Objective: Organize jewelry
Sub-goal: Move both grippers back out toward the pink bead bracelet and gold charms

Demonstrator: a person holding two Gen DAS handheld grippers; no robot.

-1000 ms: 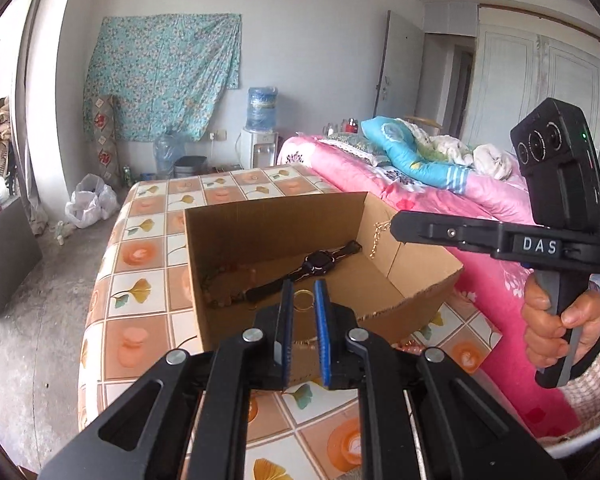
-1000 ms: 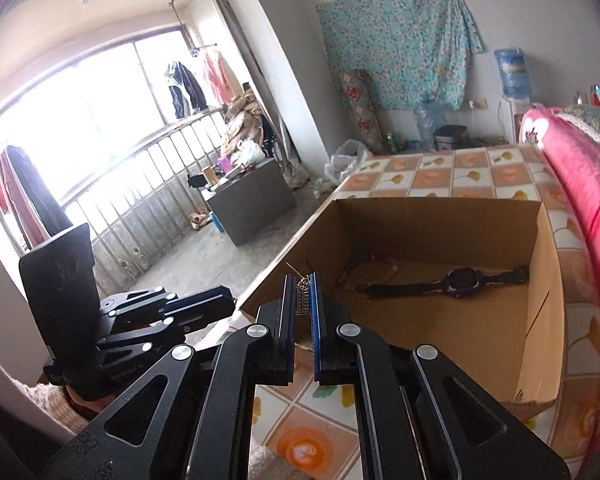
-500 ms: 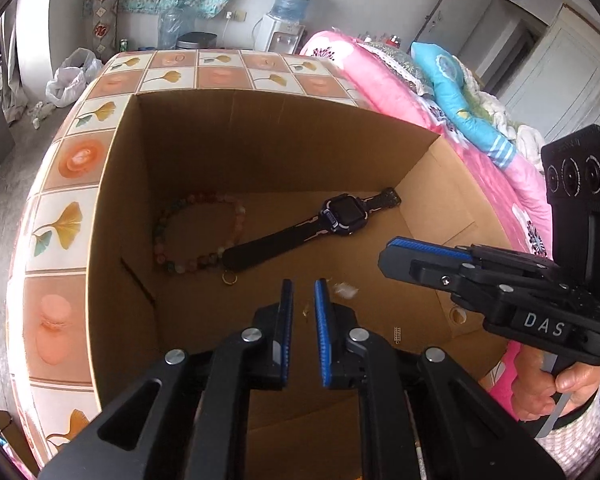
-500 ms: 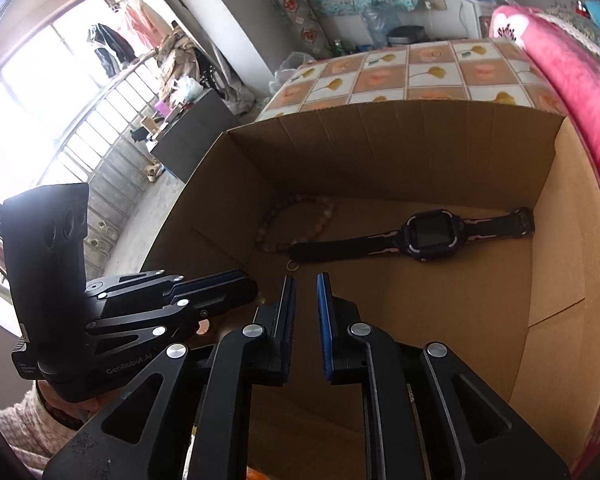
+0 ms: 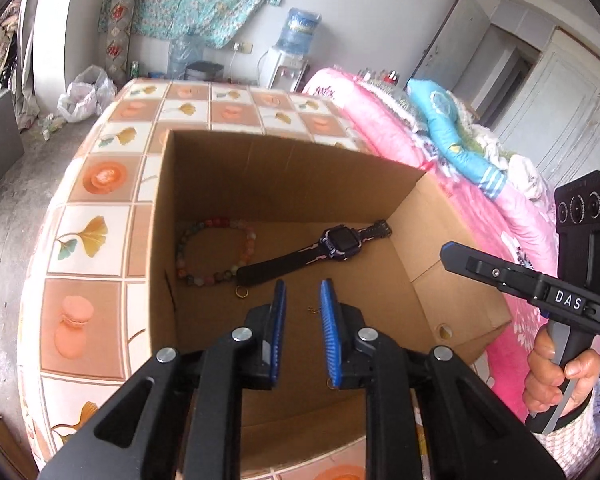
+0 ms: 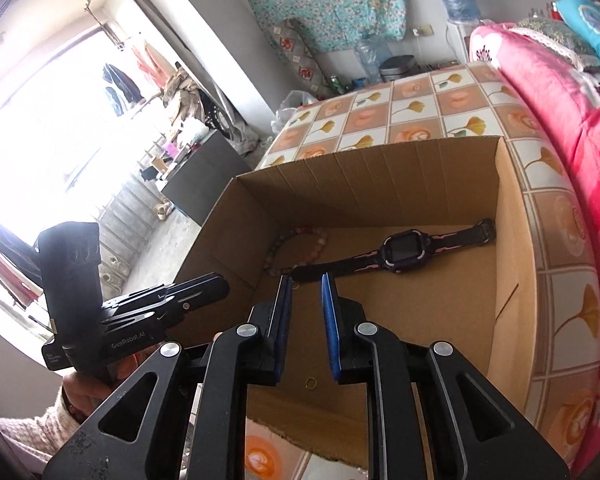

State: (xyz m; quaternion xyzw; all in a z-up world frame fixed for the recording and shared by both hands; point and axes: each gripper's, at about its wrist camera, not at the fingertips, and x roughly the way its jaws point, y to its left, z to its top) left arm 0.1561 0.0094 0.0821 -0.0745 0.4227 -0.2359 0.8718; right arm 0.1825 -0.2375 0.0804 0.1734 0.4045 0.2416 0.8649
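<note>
Both grippers tilt down over the cardboard box [image 5: 284,184]: the left gripper [image 5: 303,294] and the right gripper [image 6: 305,288] have just been opening, jaws parted, nothing between.

Open-topped cardboard box [image 5: 284,184]: bare floor lies directly beyond both grippers' fingertips. Farther ahead, a watch [image 5: 332,246] lies across the floor, a bead bracelet [image 5: 214,250] to its left. A small ring [image 5: 241,292] sits just left of the left gripper's fingers [image 5: 279,312]. Box walls close every side.

One cardboard box [image 5: 284,184], one watch [image 5: 340,240], one bead bracelet [image 5: 216,250], two gold rings [image 5: 241,292], two hand-held grippers [image 5: 302,300]
</note>
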